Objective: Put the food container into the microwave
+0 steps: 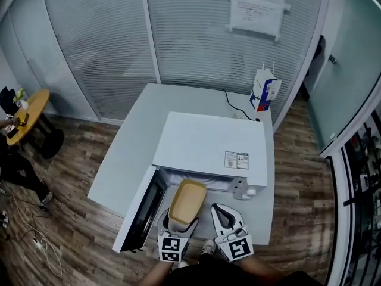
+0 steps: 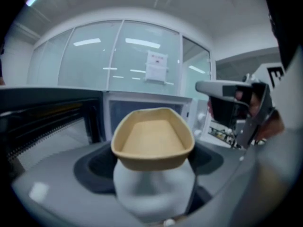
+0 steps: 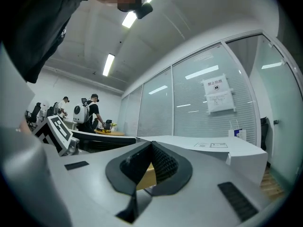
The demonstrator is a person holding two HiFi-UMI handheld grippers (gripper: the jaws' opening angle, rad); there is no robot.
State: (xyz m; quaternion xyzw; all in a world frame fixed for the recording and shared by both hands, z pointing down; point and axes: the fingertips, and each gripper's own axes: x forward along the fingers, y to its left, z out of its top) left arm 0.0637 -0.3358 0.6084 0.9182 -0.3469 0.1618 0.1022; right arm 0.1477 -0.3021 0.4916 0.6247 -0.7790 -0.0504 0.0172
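Note:
The tan, empty food container is held level in front of the open white microwave, its far end at the mouth of the cavity. My left gripper is shut on the container's near end. In the left gripper view the container fills the middle, with the microwave cavity right behind it and my left gripper under its near rim. My right gripper hovers just right of the container with its jaws shut on nothing. In the right gripper view its black pads meet, and a tan sliver of the container shows past them.
The microwave door hangs open to the left, over the table's front edge. The white table also carries a blue and white paper bag and a black cable at the back right. Glass walls surround it. People stand far left.

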